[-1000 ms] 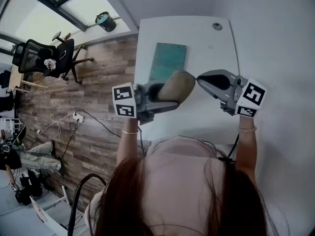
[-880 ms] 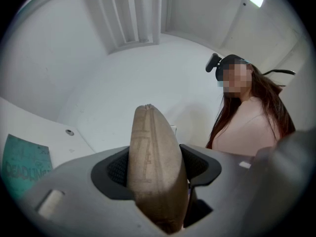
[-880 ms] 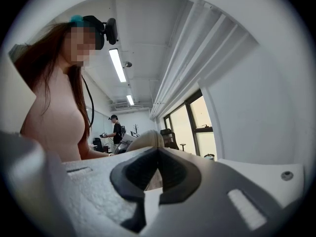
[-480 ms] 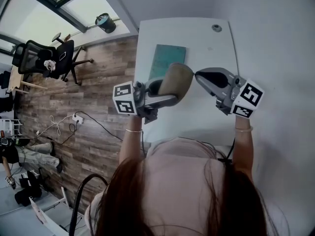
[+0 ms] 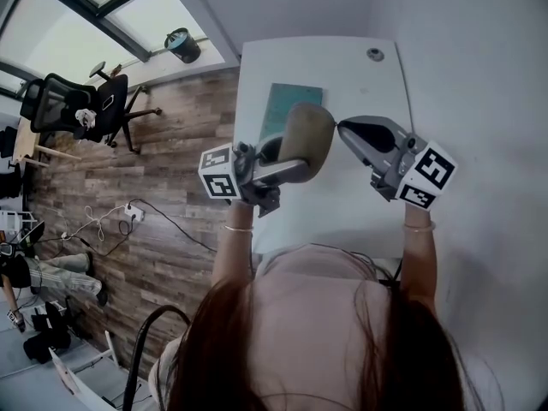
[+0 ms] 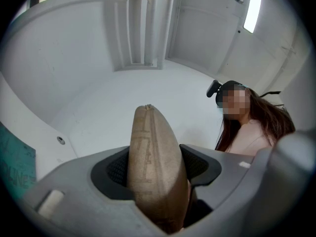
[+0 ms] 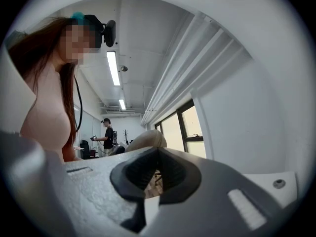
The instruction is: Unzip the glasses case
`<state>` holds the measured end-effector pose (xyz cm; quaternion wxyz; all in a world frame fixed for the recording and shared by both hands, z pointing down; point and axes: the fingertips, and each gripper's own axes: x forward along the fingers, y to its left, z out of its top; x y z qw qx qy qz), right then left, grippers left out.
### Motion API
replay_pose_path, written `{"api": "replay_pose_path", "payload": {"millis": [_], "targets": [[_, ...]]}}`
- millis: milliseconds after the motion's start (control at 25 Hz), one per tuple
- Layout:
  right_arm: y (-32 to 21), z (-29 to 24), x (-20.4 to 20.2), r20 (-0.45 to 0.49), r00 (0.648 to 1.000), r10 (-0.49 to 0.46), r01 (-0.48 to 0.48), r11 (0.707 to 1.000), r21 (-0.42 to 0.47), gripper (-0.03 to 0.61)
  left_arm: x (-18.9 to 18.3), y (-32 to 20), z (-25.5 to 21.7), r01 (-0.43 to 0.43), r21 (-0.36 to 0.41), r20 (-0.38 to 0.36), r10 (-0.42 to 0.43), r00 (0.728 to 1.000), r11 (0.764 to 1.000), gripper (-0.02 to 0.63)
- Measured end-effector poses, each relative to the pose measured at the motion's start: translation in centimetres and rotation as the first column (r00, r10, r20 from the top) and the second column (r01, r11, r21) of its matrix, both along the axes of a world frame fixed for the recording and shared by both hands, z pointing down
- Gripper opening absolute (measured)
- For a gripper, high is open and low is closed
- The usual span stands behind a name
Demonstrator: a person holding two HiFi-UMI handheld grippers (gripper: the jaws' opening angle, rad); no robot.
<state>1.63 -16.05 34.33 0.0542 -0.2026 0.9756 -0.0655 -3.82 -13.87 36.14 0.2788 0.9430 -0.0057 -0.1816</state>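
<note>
Jaws of the left gripper (image 5: 276,168), centre-left in the head view, clamp the tan glasses case (image 5: 306,134), which stands on edge between them over the white table (image 5: 351,71). To its right, the right gripper (image 5: 343,128) has its jaws together, its tip at the case's right edge.

- A teal mat (image 5: 291,103) lies flat on the white table (image 5: 325,58).
- A black office chair (image 5: 81,105) stands on the wood floor (image 5: 171,144).
- What looks like a white power strip (image 5: 130,215) lies there too.
</note>
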Motion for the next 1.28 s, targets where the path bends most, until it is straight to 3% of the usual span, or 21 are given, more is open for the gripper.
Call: {"api": "replay_pose_path", "payload": {"millis": [760,1280], "targets": [[-0.2,-1.5,-0.9,-0.019,0.999,0.041,-0.041,0.998,0.042,0.003,-0.9,-1.2,-1.8,0.039,-0.024,-0.146,-0.043,0.988,0.999,0.291],[0.0,-1.4,-1.5,-0.026,0.997,0.075,-0.073,0.996,0.045,0.003,-1.5,-1.6,-2.2,0.104,-0.058,-0.195,-0.113,0.974,0.993,0.291]]}}
